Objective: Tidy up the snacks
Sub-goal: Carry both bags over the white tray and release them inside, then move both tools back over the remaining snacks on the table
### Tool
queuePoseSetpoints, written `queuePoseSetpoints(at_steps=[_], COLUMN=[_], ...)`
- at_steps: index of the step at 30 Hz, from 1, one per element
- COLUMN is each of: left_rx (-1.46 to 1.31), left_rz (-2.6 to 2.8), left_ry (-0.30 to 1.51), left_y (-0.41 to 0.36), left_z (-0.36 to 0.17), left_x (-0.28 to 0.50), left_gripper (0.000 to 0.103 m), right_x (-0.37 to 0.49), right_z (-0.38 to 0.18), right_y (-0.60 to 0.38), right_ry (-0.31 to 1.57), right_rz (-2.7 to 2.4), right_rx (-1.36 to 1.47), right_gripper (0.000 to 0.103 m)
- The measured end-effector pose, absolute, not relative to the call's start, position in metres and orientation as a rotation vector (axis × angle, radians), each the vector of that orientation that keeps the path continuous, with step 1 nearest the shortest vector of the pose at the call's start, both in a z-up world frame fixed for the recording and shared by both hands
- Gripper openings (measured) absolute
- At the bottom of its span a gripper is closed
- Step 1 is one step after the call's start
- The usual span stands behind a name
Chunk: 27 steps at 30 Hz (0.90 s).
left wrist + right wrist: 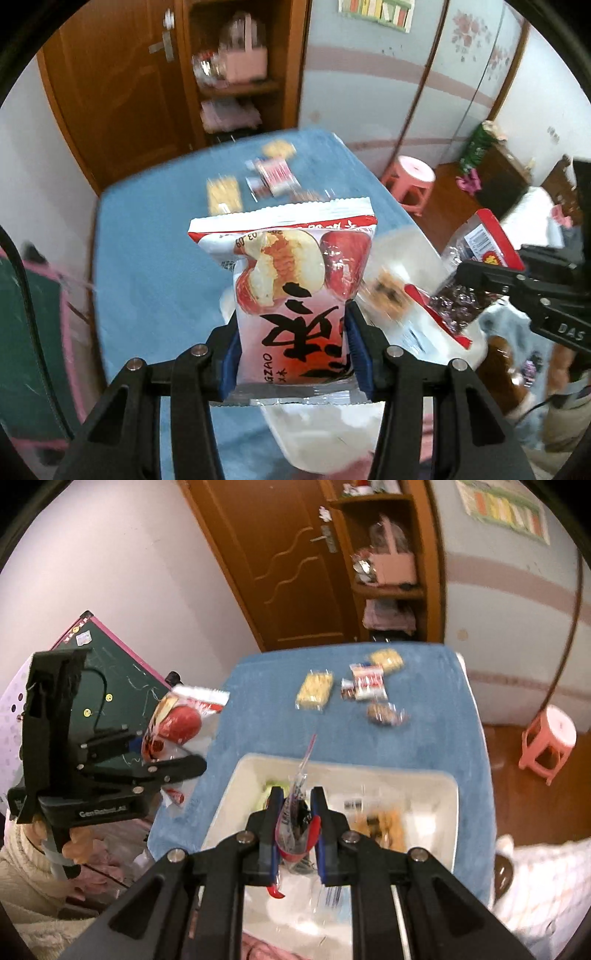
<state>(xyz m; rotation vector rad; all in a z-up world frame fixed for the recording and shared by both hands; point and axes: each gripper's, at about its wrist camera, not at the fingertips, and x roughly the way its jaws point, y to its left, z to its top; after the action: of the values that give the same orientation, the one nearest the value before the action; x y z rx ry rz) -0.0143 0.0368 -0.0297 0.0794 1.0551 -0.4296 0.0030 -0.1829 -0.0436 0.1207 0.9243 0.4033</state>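
Blue cloth covers the table (443, 716). My left claw (293, 334) is clamped on a red-and-white pastry pack (295, 269), pads pressing both its side edges, pack upright and lifted clear of the cloth. In the right wrist view that pack (177, 720) hangs past the table's left edge, off the cloth.

My right claw (297, 830) is fully closed on a clear bag with red trim (295, 827), holding it over the white bin (236, 786). Left wrist view shows the same bag (469, 273) dangling above the bin (406, 240), dark pieces inside.

Bin sits at the near edge of the table. Inside it: a brownish snack (380, 823) and some white wrappers, blurred, can't tell more.

Loose snacks are near the far edge: yellow cracker pack (314, 691), red-white pack (367, 681) beside it, second yellow pack (387, 660) touching the red-white one's far side, small dark pack (384, 713) closest to the bin. All well apart from both claws.
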Motion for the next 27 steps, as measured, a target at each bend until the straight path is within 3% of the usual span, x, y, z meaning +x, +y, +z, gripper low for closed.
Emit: queuePoseSetpoints(at_steps=[14, 16, 17, 19, 20, 21, 27], left_rx=[0.109, 0.117, 0.121, 0.109, 0.084, 0.06, -0.039], left_rz=[-0.4, -0.379, -0.367, -0.363, -0.374, -0.379, -0.306], left_ry=[1.09, 1.088, 1.085, 1.085, 1.084, 1.081, 1.057], left_y=[0.007, 0.005, 0.004, 0.005, 0.007, 0.011, 0.034], left_z=[-0.119, -0.128, -0.132, -0.138, -0.139, -0.14, -0.137], left_x=[-0.06, -0.064, -0.066, -0.071, -0.071, -0.071, -0.065], left_gripper=[0.049, 0.05, 0.054, 0.078, 0.092, 0.093, 0.093], right_x=[-0.041, -0.04, -0.039, -0.038, -0.038, -0.038, -0.033], right_z=[-0.11, -0.122, -0.126, -0.131, -0.131, -0.131, -0.136], right_y=[-0.192, -0.185, -0.182, -0.178, -0.177, -0.177, -0.177], right_ry=[0.955, 0.986, 0.998, 0.992, 0.972, 0.956, 0.955], right_rz=[0.331, 0.338, 0.332, 0.299, 0.275, 0.259, 0.287], right_rx=[0.174, 0.143, 0.127, 0.098, 0.088, 0.082, 0.132], right_gripper=[0.015, 0.021, 0.024, 0.049, 0.053, 0.057, 0.057])
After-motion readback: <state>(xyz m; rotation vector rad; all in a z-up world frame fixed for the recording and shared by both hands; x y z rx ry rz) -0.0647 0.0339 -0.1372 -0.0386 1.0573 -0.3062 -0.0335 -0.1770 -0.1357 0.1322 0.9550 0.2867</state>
